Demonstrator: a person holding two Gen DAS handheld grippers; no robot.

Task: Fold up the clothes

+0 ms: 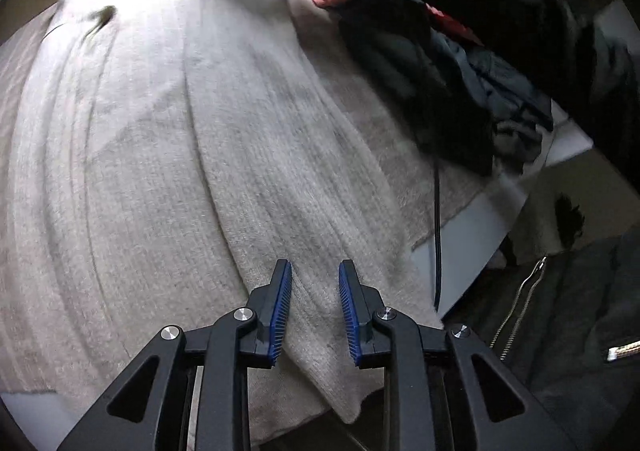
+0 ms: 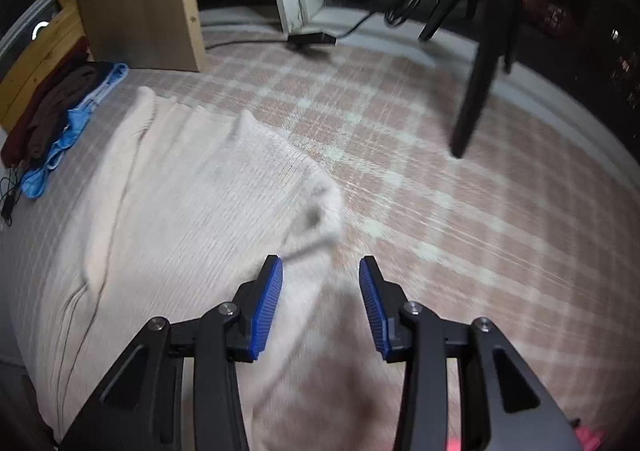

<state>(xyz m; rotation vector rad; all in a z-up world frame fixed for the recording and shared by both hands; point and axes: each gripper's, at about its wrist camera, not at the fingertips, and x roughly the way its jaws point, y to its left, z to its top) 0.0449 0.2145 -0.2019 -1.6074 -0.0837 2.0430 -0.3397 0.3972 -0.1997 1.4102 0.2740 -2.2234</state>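
Now the left gripper point(image 1: 315, 283) hangs spread over the beige knit sweater point(image 1: 168, 139) lying flat on the bed, dark clothes pile point(image 1: 448, 63) blurred beyond. Right gripper point(image 2: 321, 277) gapes wide above the sweater's smeared edge.

Bed with pink checked cover point(image 2: 420, 179), pale ribbed knit garment point(image 2: 192, 187) spread flat on it, folded brown and blue clothes point(image 2: 56, 119) stacked left of the knit, dark clothes heap point(image 1: 440, 63) at its right.

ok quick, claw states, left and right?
Left claw: open, empty, over the beige sweater.
Right claw: open, empty, above the sweater's edge.
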